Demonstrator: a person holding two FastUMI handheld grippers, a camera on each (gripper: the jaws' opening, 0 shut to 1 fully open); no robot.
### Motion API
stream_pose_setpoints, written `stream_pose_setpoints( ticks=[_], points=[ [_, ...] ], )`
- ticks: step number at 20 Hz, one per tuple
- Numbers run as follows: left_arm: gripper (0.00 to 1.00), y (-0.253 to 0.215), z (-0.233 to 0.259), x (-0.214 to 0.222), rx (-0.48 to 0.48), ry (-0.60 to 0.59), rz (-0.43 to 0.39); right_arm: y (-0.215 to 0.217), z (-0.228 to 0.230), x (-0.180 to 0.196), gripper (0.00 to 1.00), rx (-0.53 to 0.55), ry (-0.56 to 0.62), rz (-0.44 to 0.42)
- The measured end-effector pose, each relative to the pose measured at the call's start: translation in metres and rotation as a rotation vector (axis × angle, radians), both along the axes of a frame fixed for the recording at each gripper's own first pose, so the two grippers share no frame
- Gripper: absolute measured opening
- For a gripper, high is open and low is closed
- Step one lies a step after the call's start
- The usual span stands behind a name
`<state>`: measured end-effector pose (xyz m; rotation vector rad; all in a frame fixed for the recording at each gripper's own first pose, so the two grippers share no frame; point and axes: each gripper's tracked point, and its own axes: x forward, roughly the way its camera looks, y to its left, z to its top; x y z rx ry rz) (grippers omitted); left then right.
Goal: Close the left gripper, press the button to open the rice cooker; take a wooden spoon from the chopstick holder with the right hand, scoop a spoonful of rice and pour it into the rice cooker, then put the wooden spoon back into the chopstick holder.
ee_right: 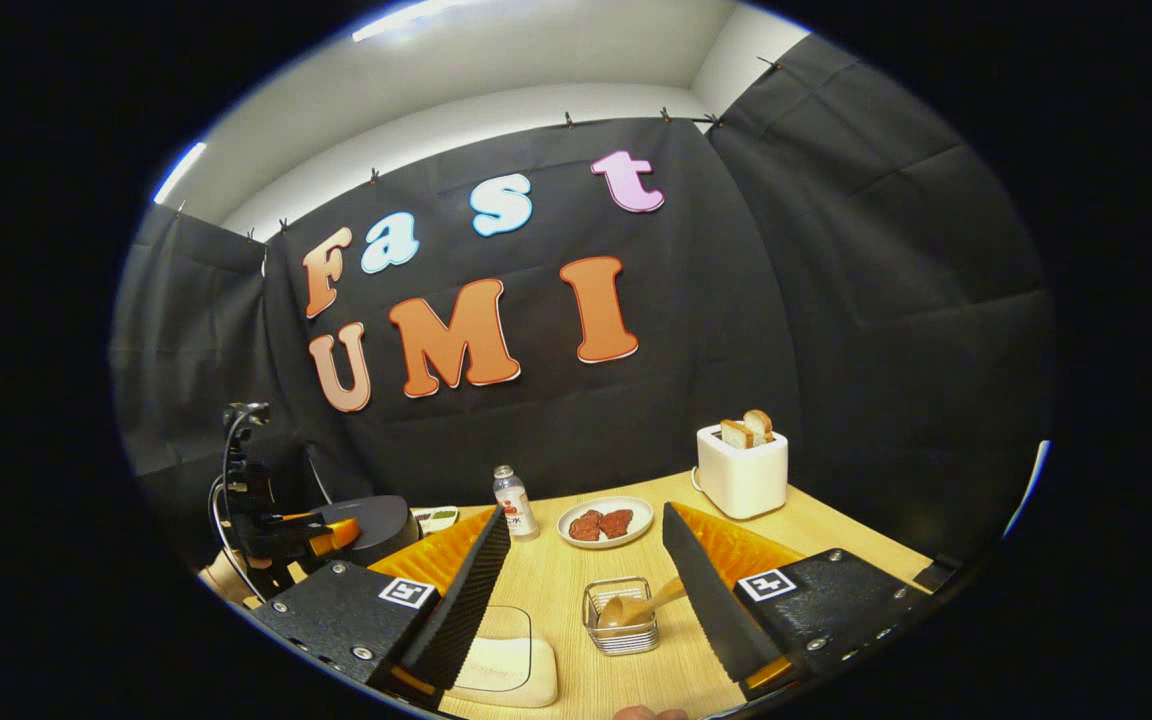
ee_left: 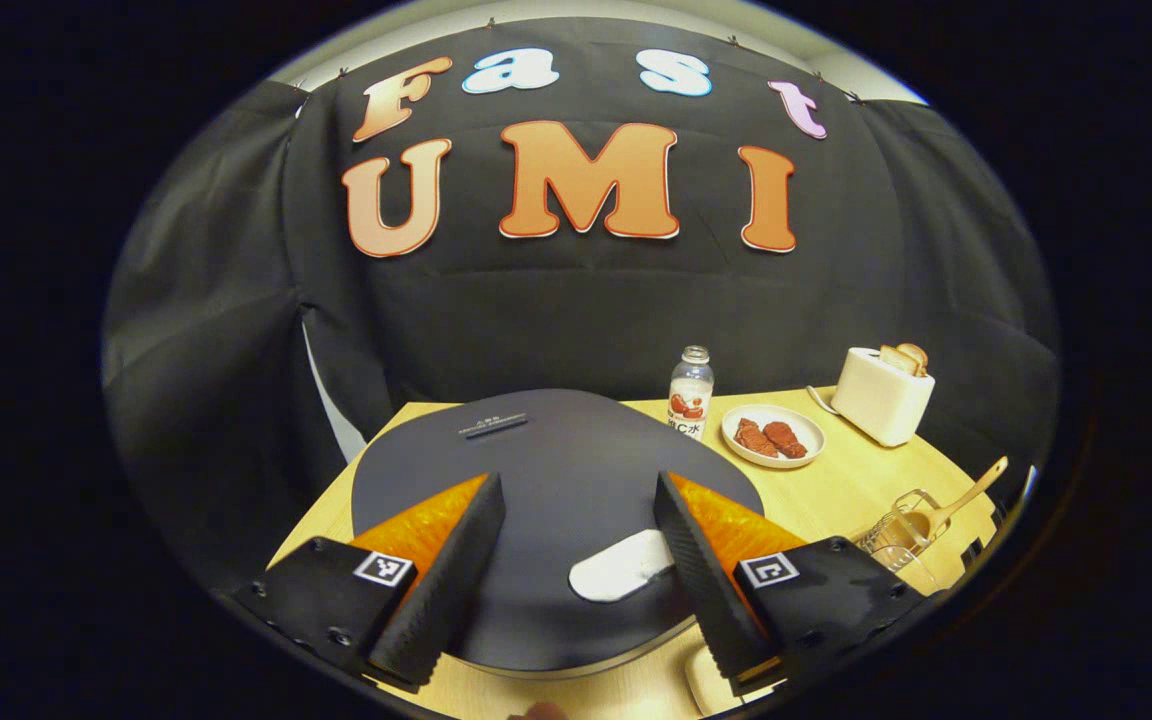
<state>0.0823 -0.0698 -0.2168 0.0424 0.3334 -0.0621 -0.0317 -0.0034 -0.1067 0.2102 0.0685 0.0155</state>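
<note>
Pale wooden tabletop (ee_right: 576, 585) carried everything. Left gripper (ee_left: 576, 560) was held wide open, empty, above the dark round rice cooker (ee_left: 556, 480), its white button (ee_left: 621, 567) between the fingers, unpressed. Right gripper (ee_right: 581, 590) was spread wide, empty, framing the wire chopstick holder (ee_right: 620, 618) with the wooden spoon (ee_right: 636, 608), presumably for grasping.

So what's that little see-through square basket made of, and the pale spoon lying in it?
The small square basket looks like thin metal wire: shiny silvery bars with gaps between them. In the left gripper view its frame glints too, though clear plastic is possible. The pale tan spoon looks like unpainted wood, matte and dull.

Cloth-walled booth (mock kitchen: toaster (ee_right: 742, 469))
</note>
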Motion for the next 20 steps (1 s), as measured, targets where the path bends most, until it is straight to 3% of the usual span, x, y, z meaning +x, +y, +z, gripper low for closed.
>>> stream_pose_setpoints(
  ticks=[2,4,8,10,13,17,20],
  points=[
    [1.0,-0.002,-0.006,-0.003,-0.01,-0.061,0.024,-0.001,-0.003,-0.011,0.95,0.006,0.017,0.002],
    [1.0,-0.002,-0.004,-0.009,0.047,-0.107,0.03,-0.006,-0.013,-0.006,0.95,0.009,0.037,-0.005],
    [1.0,-0.004,0.001,-0.006,0.043,-0.061,-0.017,-0.012,-0.019,0.009,0.95,-0.025,0.05,-0.019],
    [1.0,0.008,0.008,-0.012,0.049,-0.011,0.005,-0.019,-0.012,0.015,0.94,-0.039,0.049,-0.035],
    [1.0,0.028,0.06,-0.023,0.045,-0.061,0.029,-0.031,0.006,0.036,0.95,-0.069,0.02,-0.066],
    [1.0,0.061,0.143,-0.045,-0.04,-0.095,0.061,-0.042,0.069,0.04,0.95,-0.109,-0.048,-0.082],
    [1.0,0.09,0.211,-0.062,-0.027,-0.178,0.092,-0.045,0.112,0.042,0.94,-0.166,-0.107,-0.093]
  ],
)
